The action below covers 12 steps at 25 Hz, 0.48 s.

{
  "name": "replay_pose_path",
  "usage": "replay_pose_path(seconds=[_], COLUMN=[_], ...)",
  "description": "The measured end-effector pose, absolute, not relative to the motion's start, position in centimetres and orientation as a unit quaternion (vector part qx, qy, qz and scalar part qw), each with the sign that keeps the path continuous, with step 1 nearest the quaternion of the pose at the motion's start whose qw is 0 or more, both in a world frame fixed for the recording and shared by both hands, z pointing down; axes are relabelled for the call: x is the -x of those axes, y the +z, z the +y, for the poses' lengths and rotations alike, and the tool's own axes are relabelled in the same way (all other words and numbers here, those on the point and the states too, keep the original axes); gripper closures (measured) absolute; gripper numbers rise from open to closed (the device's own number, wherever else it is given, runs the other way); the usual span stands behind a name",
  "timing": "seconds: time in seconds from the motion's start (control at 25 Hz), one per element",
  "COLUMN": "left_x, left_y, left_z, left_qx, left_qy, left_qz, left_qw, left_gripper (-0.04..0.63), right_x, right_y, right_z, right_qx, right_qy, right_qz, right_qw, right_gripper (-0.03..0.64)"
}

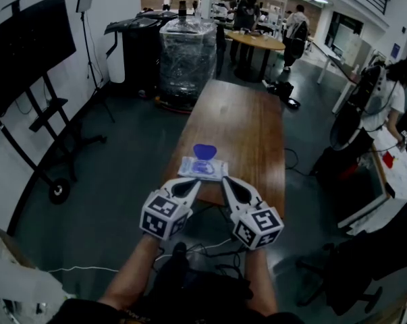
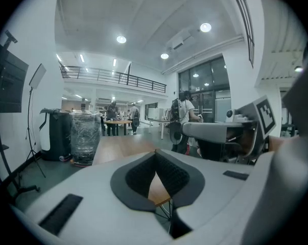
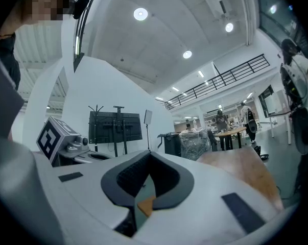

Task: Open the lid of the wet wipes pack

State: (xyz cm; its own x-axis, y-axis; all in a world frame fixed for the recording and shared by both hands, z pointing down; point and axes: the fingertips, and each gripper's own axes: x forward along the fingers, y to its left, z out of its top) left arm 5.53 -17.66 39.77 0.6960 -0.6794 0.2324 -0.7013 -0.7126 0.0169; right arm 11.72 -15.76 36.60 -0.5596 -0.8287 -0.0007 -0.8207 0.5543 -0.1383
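Observation:
The wet wipes pack [image 1: 202, 169], white with blue print, lies flat near the front end of the wooden table [image 1: 247, 123]. Its blue round lid [image 1: 204, 151] is flipped back at the pack's far side. My left gripper [image 1: 194, 183] hovers just short of the pack's near left corner, shut and holding nothing. My right gripper [image 1: 227, 183] sits by the near right corner, also shut and holding nothing. In the left gripper view the left gripper [image 2: 155, 155] has its tips meeting over the table. The right gripper view shows the right gripper [image 3: 149, 155] with its tips together. The pack is hidden in both gripper views.
A plastic-wrapped stack of water bottles [image 1: 187, 52] and a black bin [image 1: 139, 46] stand beyond the table's far end. A screen on a wheeled stand [image 1: 28, 52] is at the left. A person [image 1: 392, 93] works at the right. Cables [image 1: 203, 248] lie on the floor below.

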Motion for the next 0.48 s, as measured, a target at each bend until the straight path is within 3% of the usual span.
replay_pose_path(seconds=[0.48], left_x=[-5.80], left_y=[39.91], left_z=[-18.07], left_qx=[-0.921], left_qy=[0.112], left_qz=[-0.370], left_qw=[0.047], left_gripper=[0.596], right_x=[-11.82], right_y=[36.41], right_z=[-16.34], right_qx=[0.471], right_qy=[-0.057], right_qz=[0.880], right_qw=[0.029], right_gripper=[0.607])
